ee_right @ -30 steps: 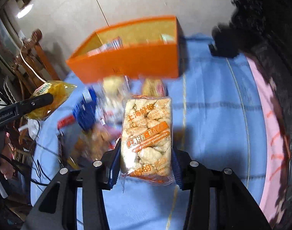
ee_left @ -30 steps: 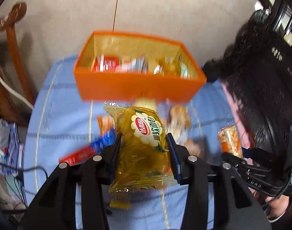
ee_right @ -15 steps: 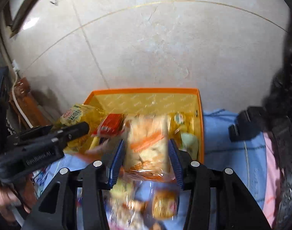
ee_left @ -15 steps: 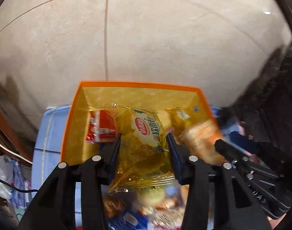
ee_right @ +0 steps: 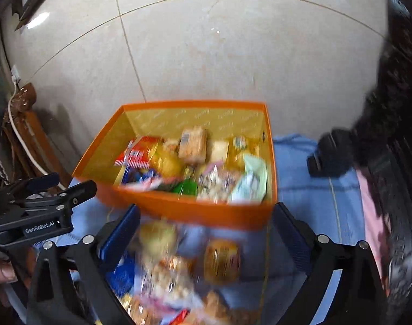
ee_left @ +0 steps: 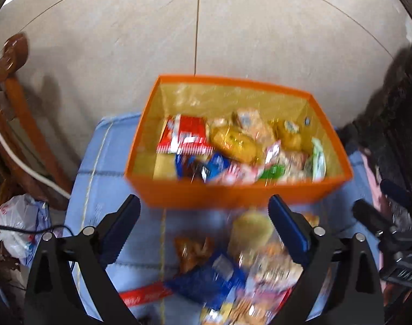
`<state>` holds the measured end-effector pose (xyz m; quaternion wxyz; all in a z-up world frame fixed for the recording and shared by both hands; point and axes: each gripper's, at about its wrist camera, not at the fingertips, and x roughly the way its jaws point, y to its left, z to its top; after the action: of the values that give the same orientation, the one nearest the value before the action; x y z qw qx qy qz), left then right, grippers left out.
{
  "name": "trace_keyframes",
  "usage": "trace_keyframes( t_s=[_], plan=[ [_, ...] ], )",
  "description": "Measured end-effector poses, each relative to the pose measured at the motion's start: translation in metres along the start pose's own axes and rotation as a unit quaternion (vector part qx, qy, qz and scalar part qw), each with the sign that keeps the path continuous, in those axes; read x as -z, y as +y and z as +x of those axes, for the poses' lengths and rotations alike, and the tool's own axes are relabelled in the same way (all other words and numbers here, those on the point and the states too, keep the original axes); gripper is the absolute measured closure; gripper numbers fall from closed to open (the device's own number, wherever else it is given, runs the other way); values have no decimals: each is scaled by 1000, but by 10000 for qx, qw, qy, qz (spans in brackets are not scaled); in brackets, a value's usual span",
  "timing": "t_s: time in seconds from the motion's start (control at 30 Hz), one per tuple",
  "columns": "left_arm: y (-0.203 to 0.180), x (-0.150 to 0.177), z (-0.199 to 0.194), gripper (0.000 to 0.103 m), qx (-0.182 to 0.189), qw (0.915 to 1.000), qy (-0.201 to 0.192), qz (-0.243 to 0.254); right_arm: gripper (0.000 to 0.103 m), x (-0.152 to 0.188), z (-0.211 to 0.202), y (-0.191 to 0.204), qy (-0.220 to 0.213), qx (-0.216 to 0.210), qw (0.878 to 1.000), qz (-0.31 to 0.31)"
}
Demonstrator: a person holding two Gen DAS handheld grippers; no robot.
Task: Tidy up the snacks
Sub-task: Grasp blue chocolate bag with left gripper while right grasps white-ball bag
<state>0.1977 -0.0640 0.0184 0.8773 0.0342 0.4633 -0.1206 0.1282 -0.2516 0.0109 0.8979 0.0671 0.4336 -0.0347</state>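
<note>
An orange box stands on the blue cloth and holds several snack packs. Among them lie a yellow pack and a pale biscuit pack. My left gripper is open and empty, just in front of the box's near wall. My right gripper is also open and empty, in front of the box. Loose snacks lie blurred on the cloth below both grippers. The left gripper also shows in the right wrist view at the far left.
A blue cloth covers the table, with tiled floor beyond. A wooden chair and a white plastic bag are at the left. A dark furry object lies at the right, beside a pink edge.
Both grippers have opened and let go of their packs, the yellow pack and the biscuit pack, which now lie in the box. Both grippers have drawn back to the box's near side.
</note>
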Motion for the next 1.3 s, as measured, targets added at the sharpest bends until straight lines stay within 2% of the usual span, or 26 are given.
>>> trace_keyframes(
  t_s=[0.23, 0.43, 0.6, 0.87, 0.97, 1.03, 1.07, 1.1, 1.2, 1.3],
  plan=[
    [6, 77, -4, 10, -52, 9985, 520, 149, 4, 74, -19, -12, 465, -74, 9987, 175],
    [2, 119, 17, 10, -185, 9947, 979, 258, 4, 135, -18, -18, 1067, -192, 9937, 291],
    [-6, 121, 34, 10, -141, 9941, 992, 408, 4, 151, -16, -16, 1234, -238, 9916, 301],
    [-13, 115, 71, 10, -183, 9909, 1226, 533, 4, 140, -6, -13, 1244, -323, 9913, 296],
    [-15, 115, 84, 22, -187, 9889, 1342, 604, 4, 138, 1, -14, 1289, -337, 9905, 338],
    [-15, 113, 84, 29, -138, 9902, 1235, 637, 4, 137, 5, -13, 1319, -318, 9902, 345],
    [-16, 111, 82, 45, -74, 9908, 1184, 657, 4, 136, 6, -12, 1326, -313, 9901, 349],
    [-15, 110, 81, 55, -28, 9907, 1193, 649, 4, 135, 7, -12, 1325, -318, 9900, 358],
    [-9, 107, 71, 63, 94, 9922, 1141, 483, 4, 129, 11, -8, 1312, -374, 9900, 365],
    [0, 110, 57, 63, 202, 9933, 1086, 326, 4, 115, 19, 4, 1275, -539, 9899, 297]
  ],
)
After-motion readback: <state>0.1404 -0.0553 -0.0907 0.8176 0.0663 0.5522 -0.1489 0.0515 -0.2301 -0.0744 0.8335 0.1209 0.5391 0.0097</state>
